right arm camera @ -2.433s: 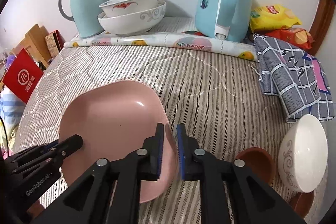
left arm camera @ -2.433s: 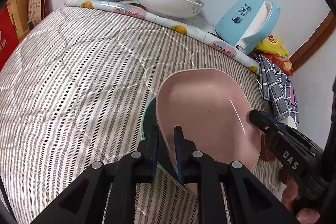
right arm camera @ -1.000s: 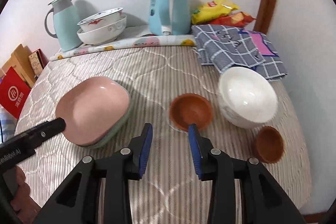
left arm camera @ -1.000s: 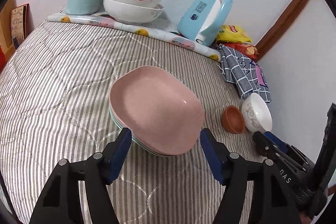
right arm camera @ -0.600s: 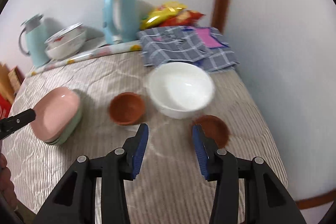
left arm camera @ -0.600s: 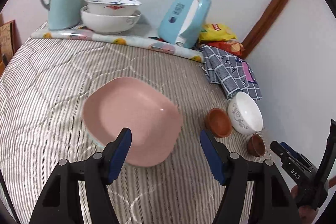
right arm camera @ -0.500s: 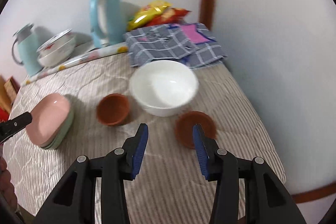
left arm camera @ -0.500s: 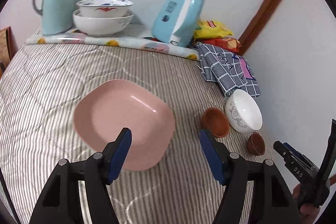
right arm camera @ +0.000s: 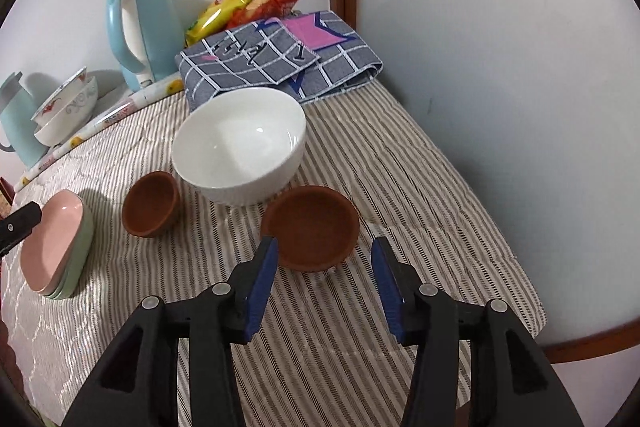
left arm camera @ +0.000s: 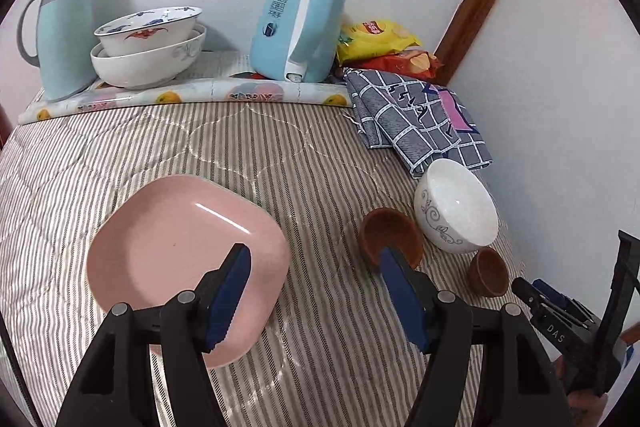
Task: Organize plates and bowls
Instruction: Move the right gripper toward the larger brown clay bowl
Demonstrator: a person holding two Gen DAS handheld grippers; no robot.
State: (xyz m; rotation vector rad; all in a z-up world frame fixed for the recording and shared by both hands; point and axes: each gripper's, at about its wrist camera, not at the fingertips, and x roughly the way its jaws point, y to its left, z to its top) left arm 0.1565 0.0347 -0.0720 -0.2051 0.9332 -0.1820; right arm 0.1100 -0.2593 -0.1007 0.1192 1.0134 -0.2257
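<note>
Both grippers have left the pink plate (left arm camera: 180,259), which now rests on the stack of plates, a green one under it showing in the right wrist view. The right gripper (right arm camera: 324,267) has swung across to the near brown bowl (right arm camera: 310,233), just in front of the white bowl (right arm camera: 240,151); its jaws have just been opening and now stand apart, the bowl just beyond the tips, untouched. That spread probably suits taking the bowl by its rim. The left gripper (left arm camera: 314,291) hangs open and empty, between the pink plate and the second brown bowl (left arm camera: 390,237), which sits left of the white bowl.
</note>
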